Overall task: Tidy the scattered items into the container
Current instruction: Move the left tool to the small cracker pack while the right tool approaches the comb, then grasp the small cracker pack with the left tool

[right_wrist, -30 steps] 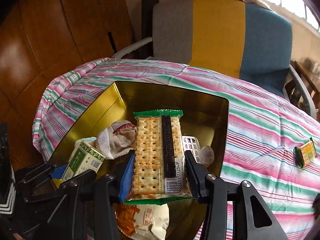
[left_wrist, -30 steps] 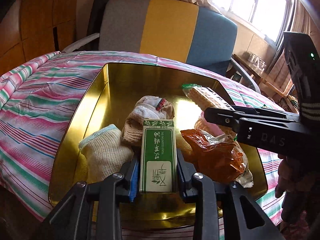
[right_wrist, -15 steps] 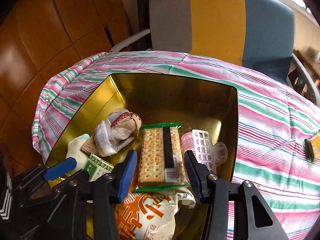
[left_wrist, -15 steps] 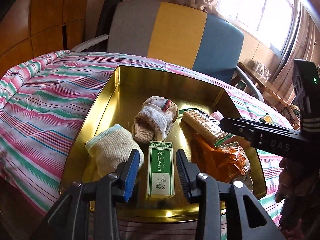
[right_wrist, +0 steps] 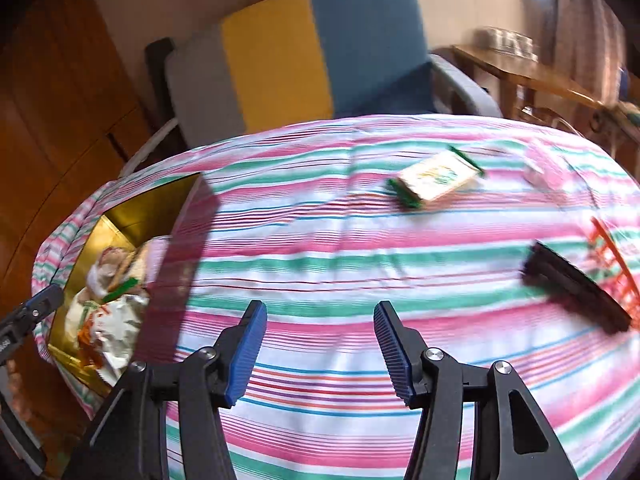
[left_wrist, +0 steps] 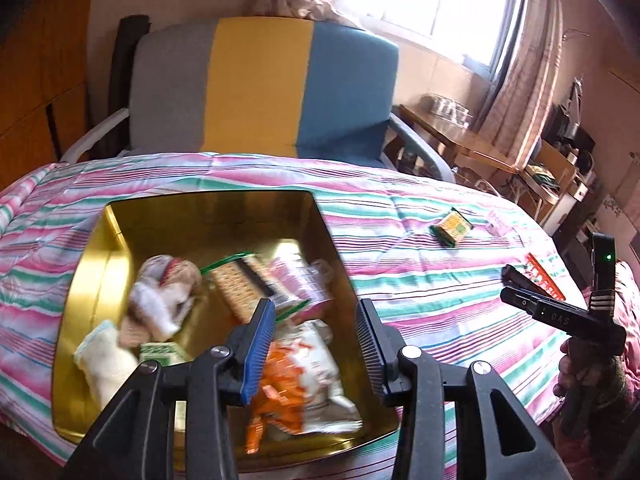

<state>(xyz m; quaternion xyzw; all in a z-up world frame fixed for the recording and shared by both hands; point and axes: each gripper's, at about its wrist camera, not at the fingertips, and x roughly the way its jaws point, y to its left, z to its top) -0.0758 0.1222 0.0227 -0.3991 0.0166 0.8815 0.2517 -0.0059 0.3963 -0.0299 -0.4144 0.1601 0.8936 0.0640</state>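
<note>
Both grippers, left gripper [left_wrist: 314, 344] and right gripper [right_wrist: 320, 354], now swung off the gold tin [left_wrist: 332, 240], jaws apart, empty. Next likely: biscuit packet [right_wrist: 438, 176] near the bedspread's [right_wrist: 320, 248] far edge; light, crushable, best gripped across its short sides.

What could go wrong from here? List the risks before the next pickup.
1. The orange snack bag is heaped at the gold tin's near rim; another drop there might push it out.
2. The black comb overlaps the orange comb, so the open right claw could snag both.
3. The cracker packet lies flat on soft striped bedding; a pinch may catch fabric.
</note>
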